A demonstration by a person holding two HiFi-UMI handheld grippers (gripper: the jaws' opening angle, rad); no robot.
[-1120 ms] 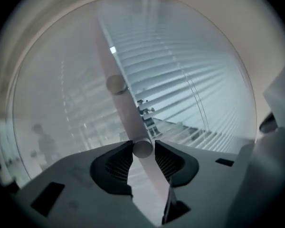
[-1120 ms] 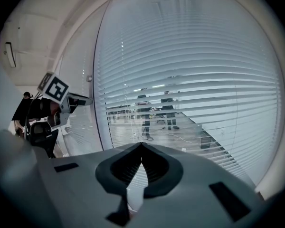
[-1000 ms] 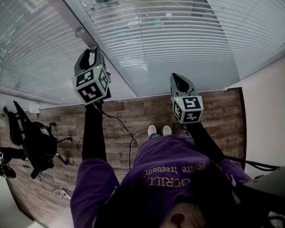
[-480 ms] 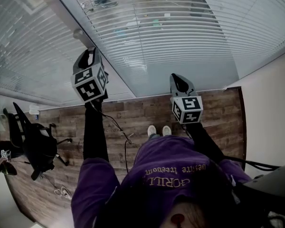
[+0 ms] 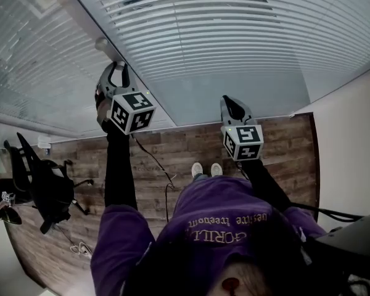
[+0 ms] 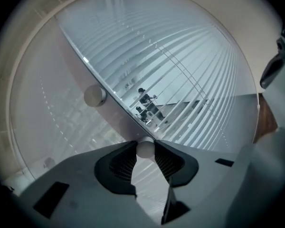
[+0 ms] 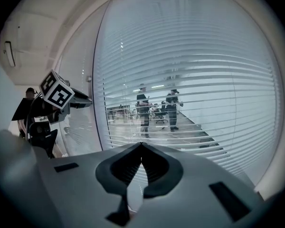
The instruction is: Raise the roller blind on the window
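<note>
Knob-twisting step, it seems: the left tongs (image 6: 145,145) are clamped on a small white knob (image 6: 145,150) beside the slatted blind (image 5: 234,36), which is hung low over the glass. Right tongs (image 7: 141,148) are shut, empty (idle). More twisting is likely needed.

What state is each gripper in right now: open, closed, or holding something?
Left gripper: closed on a round white knob.
Right gripper: closed, jaw tips together, nothing between them.
</note>
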